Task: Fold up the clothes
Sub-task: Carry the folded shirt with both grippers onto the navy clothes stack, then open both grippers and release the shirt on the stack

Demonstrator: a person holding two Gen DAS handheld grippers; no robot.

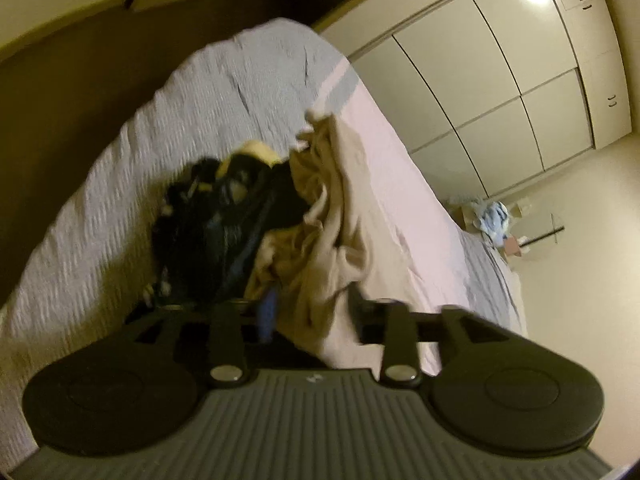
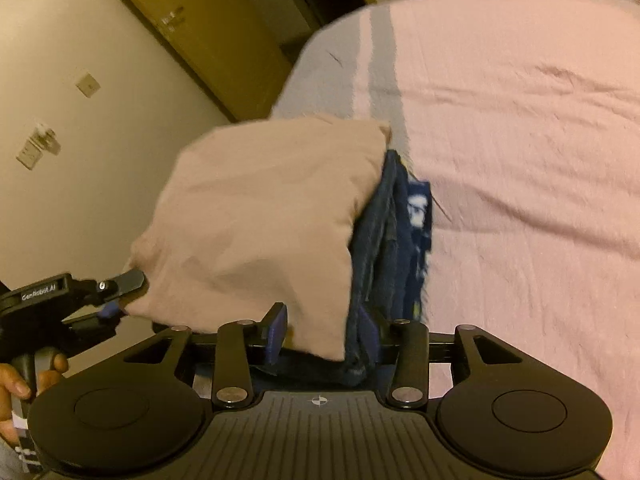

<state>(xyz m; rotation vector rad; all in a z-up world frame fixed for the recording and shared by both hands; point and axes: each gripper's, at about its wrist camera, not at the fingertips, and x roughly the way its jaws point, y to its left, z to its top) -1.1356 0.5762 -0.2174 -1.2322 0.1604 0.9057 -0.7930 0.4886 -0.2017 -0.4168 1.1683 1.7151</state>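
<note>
Cream walls and a wooden door [image 2: 208,28] fill the upper left of the right wrist view, and a bed [image 2: 520,120] with a pale pink sheet spreads across the right half of that frame. From the left wrist view we see the same bed running from lower left to centre right, with a white wardrobe [image 1: 500,88] in the upper right and a small heap of light blue things [image 1: 494,218] on the floor beside it at the right edge.

We hold a beige garment [image 2: 264,216] at frame centre in the right wrist view, its face stretched fairly flat, with a dark blue garment [image 2: 394,248] bunched just to its right and touching it. Our left gripper [image 2: 128,292] enters from the lower left of that view and is clamped on the beige garment's lower left corner; a hand [image 2: 24,380] grips its handle at the left edge. Our right gripper [image 2: 322,328] sits at bottom centre with both garments' lower edges between its blue fingers [image 2: 278,330]; the cloth fills the gap, so it looks to be grasping them, though blur hides the right pad.

In the left wrist view the beige garment hangs in folds at centre, next to a dark pile of clothes [image 1: 216,224] on the bed, centre left.
</note>
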